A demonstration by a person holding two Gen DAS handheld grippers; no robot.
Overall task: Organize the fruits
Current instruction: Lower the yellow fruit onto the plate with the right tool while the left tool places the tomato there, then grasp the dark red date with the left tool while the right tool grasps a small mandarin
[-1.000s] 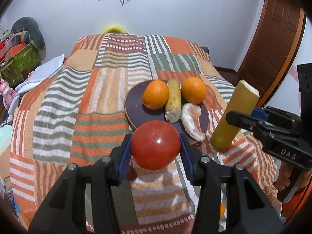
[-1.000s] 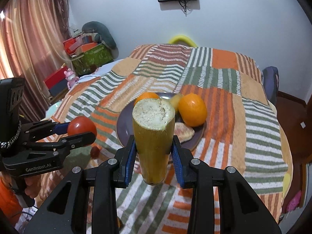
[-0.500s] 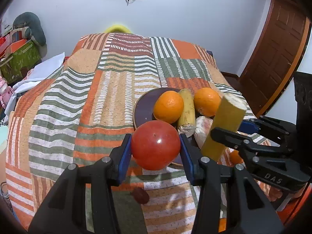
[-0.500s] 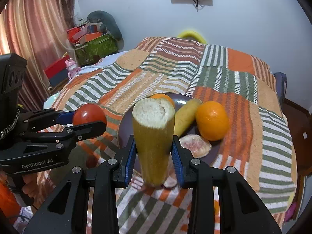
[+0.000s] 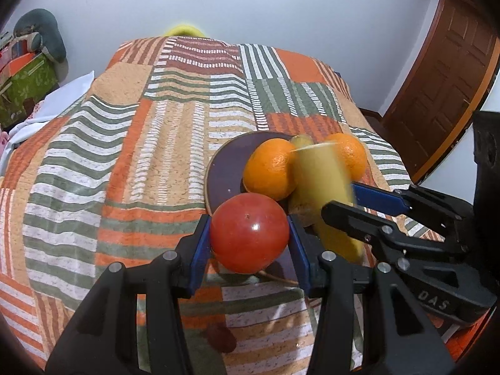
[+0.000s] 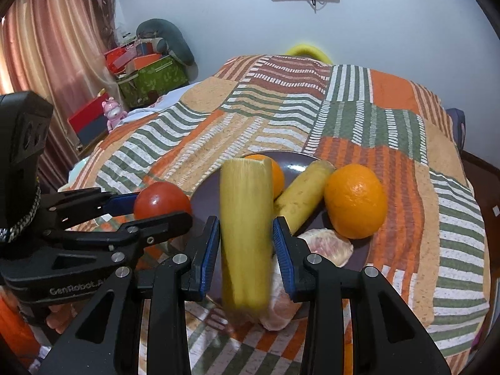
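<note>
- The left gripper [image 5: 249, 240] has its fingers [image 5: 197, 250] clenched on a red tomato [image 5: 249, 238], held just above the near rim of the dark plate [image 5: 223, 168].
- The right gripper [image 6: 245, 243] holds a yellow cob [image 6: 245, 234] upright between its fingers [image 6: 207, 251]; the cob is blurred and the right pad seems to stand a little off it, so I cannot tell how firm the grasp is.
- The plate lies on the striped patchwork bed [image 5: 125, 143], right of its middle.
- On the plate, one orange [image 6: 354, 201] sits at the right, a second orange [image 5: 270, 168] at the left, and a banana [image 6: 301, 195] lies between them.
- A pale peeled fruit piece [image 6: 326, 245] lies at the plate's near edge, just behind the cob.
- A small dark lump [image 5: 220, 337] rests on the bed near the left gripper.
</note>
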